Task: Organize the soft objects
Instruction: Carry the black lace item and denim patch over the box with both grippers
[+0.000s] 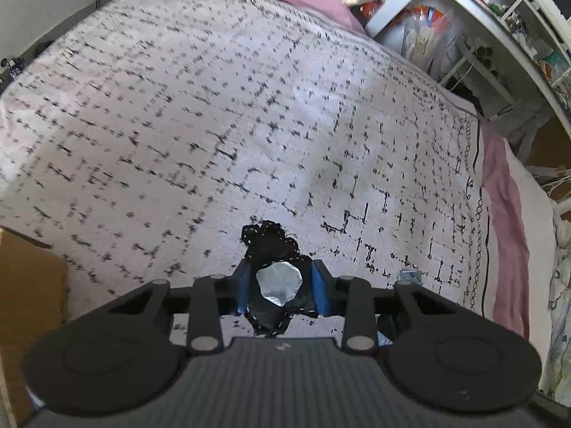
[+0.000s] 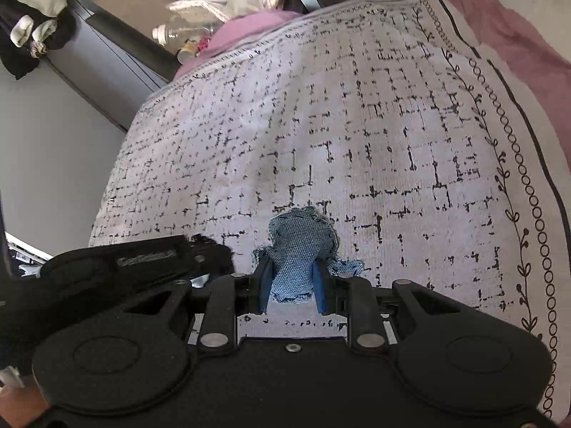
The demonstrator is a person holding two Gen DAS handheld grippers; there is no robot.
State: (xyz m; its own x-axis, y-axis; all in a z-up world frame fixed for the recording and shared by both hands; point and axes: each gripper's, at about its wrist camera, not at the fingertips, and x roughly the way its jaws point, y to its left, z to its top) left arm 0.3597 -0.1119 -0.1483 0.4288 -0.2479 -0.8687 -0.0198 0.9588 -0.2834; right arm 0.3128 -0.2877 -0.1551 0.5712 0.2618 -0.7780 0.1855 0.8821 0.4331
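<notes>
Left gripper (image 1: 282, 287) pinches black cloth (image 1: 270, 240), right gripper (image 2: 292, 285) pinches denim scrap (image 2: 301, 249) — lower centre, both raised off bedspread (image 1: 214, 107), likely for sorting.

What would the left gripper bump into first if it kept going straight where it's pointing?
Probably the bedspread. The left gripper, shut on a black cloth, points down at it, with nothing else visibly between; depth is unclear.

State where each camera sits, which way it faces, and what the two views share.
Left wrist: on the left gripper, looking down its fingers at a black cloth it grips, above the bedspread.
Right wrist: on the right gripper, facing down at a denim scrap it grips; the left gripper shows beside it.
Shared: the patterned bedspread, pink sheet.
</notes>
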